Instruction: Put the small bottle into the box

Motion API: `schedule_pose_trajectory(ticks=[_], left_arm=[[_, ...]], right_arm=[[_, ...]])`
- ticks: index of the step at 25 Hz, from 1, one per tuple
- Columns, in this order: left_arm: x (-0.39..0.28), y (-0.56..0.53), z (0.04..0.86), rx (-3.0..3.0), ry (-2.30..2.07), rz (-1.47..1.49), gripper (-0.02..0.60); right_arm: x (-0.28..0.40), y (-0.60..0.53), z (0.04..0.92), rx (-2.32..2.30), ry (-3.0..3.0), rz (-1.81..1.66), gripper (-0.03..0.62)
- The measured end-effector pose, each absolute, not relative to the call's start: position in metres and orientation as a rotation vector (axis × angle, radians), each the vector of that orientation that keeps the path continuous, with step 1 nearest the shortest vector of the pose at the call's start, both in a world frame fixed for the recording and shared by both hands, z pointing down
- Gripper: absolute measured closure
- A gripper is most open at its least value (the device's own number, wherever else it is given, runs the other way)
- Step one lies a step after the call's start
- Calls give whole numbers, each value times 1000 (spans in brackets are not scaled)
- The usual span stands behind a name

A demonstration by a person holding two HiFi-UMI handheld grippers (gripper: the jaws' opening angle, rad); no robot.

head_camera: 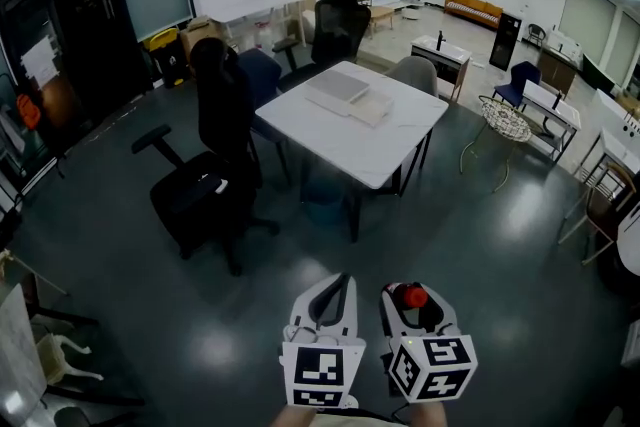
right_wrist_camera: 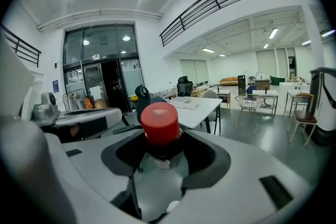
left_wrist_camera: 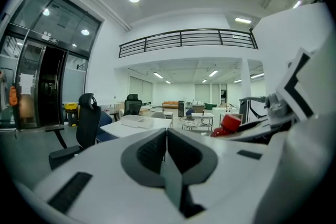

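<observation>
My right gripper is shut on a small clear bottle with a red cap, held low over the dark floor; its cap shows red in the head view and the bottle peeks in at the right of the left gripper view. Beside it my left gripper is shut with nothing between its jaws. The flat white box lies open on a white table some way ahead, its lid part next to it. The box appears far off in the right gripper view.
A black office chair stands left of the table, another black chair behind it, a grey chair at its far side. A round wire side table and more desks stand to the right. Dark floor lies between me and the table.
</observation>
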State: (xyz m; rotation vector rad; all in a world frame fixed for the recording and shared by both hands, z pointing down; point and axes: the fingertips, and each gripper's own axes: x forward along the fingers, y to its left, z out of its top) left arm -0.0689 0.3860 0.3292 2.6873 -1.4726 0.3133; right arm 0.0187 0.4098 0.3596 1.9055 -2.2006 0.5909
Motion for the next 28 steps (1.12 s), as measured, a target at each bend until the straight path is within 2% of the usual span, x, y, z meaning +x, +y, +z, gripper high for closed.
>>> schedule_pose_trajectory(ticks=[19,28], left_arm=[[-47,177,312,2772,-1347,276,561],[-52,112,322,2768,-1300,291,561]], right_arm=[[34,204,343,2003,-2129,568,367],[27,142,352,2011,-2086,587,367]])
